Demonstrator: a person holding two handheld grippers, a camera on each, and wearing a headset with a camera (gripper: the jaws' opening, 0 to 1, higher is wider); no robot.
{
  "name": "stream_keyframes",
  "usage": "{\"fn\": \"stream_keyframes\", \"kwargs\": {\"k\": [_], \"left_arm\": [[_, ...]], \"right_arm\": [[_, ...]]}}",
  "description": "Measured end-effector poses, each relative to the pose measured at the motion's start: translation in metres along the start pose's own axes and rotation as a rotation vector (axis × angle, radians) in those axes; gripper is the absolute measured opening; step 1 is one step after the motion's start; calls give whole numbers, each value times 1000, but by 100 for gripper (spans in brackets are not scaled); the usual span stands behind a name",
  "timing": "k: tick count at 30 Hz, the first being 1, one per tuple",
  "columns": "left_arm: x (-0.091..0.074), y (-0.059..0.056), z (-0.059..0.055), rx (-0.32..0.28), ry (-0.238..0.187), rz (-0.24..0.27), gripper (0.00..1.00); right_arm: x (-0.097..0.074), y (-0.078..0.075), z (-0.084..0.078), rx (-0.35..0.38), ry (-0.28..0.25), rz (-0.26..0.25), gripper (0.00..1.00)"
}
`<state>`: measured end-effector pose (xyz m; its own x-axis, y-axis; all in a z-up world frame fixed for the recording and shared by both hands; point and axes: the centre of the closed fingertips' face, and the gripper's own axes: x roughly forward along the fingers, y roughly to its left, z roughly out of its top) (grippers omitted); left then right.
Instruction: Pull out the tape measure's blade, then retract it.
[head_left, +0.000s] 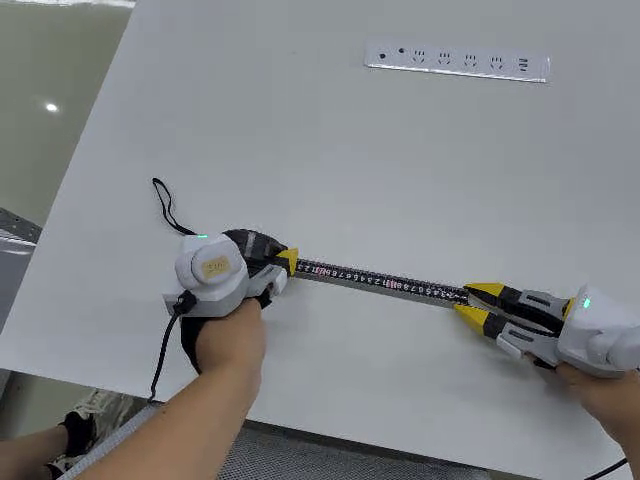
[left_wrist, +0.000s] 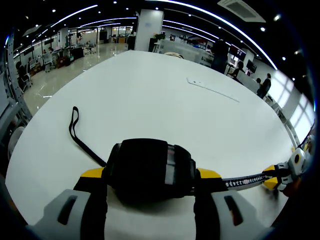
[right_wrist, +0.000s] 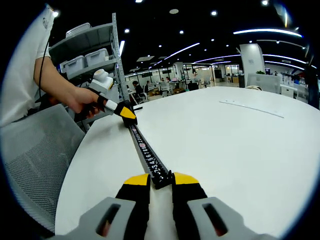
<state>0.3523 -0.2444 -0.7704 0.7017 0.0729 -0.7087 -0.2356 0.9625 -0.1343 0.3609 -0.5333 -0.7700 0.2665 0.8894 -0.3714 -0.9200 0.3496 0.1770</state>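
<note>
Left gripper (head_left: 279, 264) clamps the case (left_wrist: 150, 167); right gripper (right_wrist: 161, 179) pinches the blade (right_wrist: 147, 152) at its end. Head view gives the full drawn span; left gripper view, the strap (left_wrist: 75, 131).

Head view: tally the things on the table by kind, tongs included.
tape measure: 1
power strip: 1
tongs: 2, left tongs and right tongs
total: 4
</note>
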Motion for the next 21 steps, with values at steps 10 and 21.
{"fn": "stream_keyframes", "kwargs": {"k": [10, 21], "left_arm": [[0, 0, 0, -1, -1, 4, 67], [-1, 0, -1, 1, 3, 3, 66]], "right_arm": [[0, 0, 0, -1, -4, -1, 16], [6, 6, 1, -6, -2, 27, 15]]}}
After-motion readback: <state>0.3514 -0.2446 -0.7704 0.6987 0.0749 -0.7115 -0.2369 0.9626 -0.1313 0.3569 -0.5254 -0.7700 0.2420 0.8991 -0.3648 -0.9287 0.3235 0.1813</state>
